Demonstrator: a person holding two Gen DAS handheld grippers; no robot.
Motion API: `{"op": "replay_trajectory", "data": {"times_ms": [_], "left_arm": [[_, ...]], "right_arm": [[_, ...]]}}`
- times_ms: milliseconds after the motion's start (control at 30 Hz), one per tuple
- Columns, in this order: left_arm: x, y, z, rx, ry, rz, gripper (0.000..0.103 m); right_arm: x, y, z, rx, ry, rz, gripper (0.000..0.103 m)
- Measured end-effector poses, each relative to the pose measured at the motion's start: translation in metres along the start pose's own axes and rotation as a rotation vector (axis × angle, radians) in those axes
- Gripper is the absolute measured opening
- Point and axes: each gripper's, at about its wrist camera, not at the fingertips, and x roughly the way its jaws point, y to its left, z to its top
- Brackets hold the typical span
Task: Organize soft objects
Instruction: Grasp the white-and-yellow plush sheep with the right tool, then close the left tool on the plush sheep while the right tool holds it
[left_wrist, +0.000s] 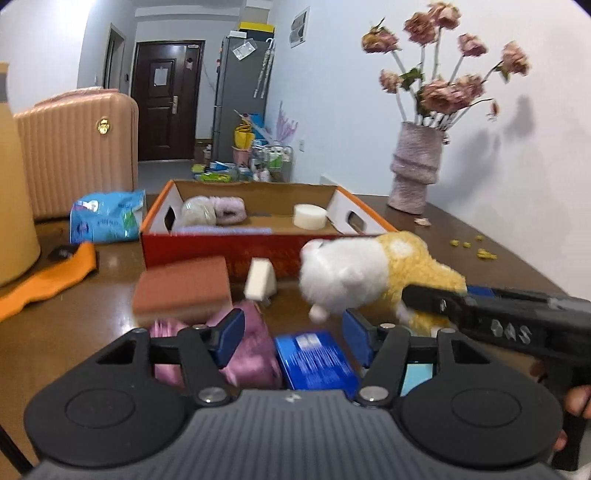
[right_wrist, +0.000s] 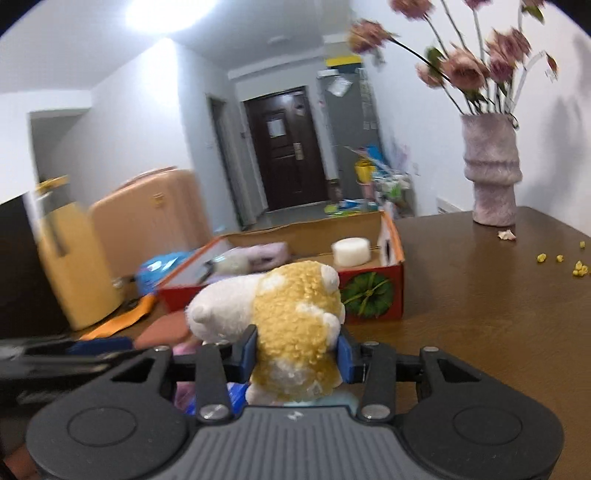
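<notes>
On your left, the left gripper stands spread over a pink fabric bundle and a blue packet, its pads pressing on neither. Just right of it, your right gripper pinches the yellow-and-white plush toy, lifted near the red cardboard box on the brown table.
</notes>
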Motion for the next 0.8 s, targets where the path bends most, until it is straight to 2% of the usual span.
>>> {"op": "replay_trajectory", "data": {"times_ms": [100,200,367,633,800], "left_arm": [[-0.021,0.001,-0.024,-0.033,0.031,-0.038,0.062],[-0.038,0.004,-0.052,-0.085,0.083,-0.087,0.062],[-0.055,0.007,-0.084,-0.129,0.126,-0.122,0.06],[-0.073,0.013,-0.09,-0.144,0.088,-0.121,0.059],[-0.071,0.013,-0.091,-0.14,0.088,-0.131,0.059]], "right_arm": [[-0.037,0.02,-0.028,-0.018,0.046,0.058,0.042],[-0.065,0.038,-0.058,-0.042,0.092,0.067,0.042],[-0.087,0.047,-0.091,-0.02,0.156,0.093,0.043],[-0.105,0.052,-0.1,-0.016,0.127,0.087,0.047],[-0.108,0.054,-0.107,-0.013,0.138,0.076,0.049]]}}
